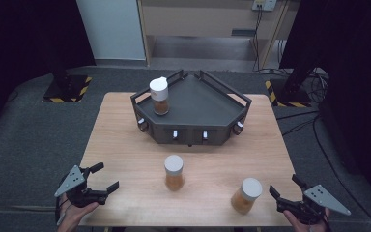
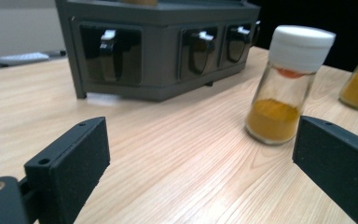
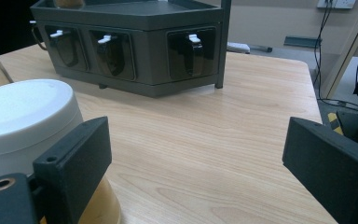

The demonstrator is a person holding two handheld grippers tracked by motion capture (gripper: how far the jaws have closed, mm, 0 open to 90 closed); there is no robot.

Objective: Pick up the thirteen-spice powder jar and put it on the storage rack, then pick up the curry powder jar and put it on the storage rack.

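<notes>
Item one, your left gripper [image 1: 102, 178]: low over the wooden table [image 1: 125, 145] at about 7 o'clock of the high view, jaws spread wide and grasping nothing, bare tabletop between them in the left gripper view. Item two, your right gripper [image 1: 286, 189]: at about 5 o'clock, jaws likewise released and empty. Item three, the middle spice jar [image 1: 174, 172]: glass, white screw cap, orange-yellow powder filling its lower part, standing upright near the table's front centre, at 6 o'clock from the rack; in the left gripper view it stands ahead of the jaws at about 1 o'clock [image 2: 286, 84], apart from both. Item four, the right spice jar [image 1: 246, 195]: same make, at 5 o'clock on the table, just beside your right gripper at its 9 o'clock; in the right gripper view its cap [image 3: 25, 116] sits outside the left-hand jaw, and you cannot tell from that view whether jaw and jar touch. Item five, the dark grey corner rack [image 1: 207, 104]: angular, railed, with a row of hooks along its front face, at 12 o'clock on the table. Item six, the jar on the rack [image 1: 159, 96]: upright on the rack's left side at about 10 o'clock.
</notes>
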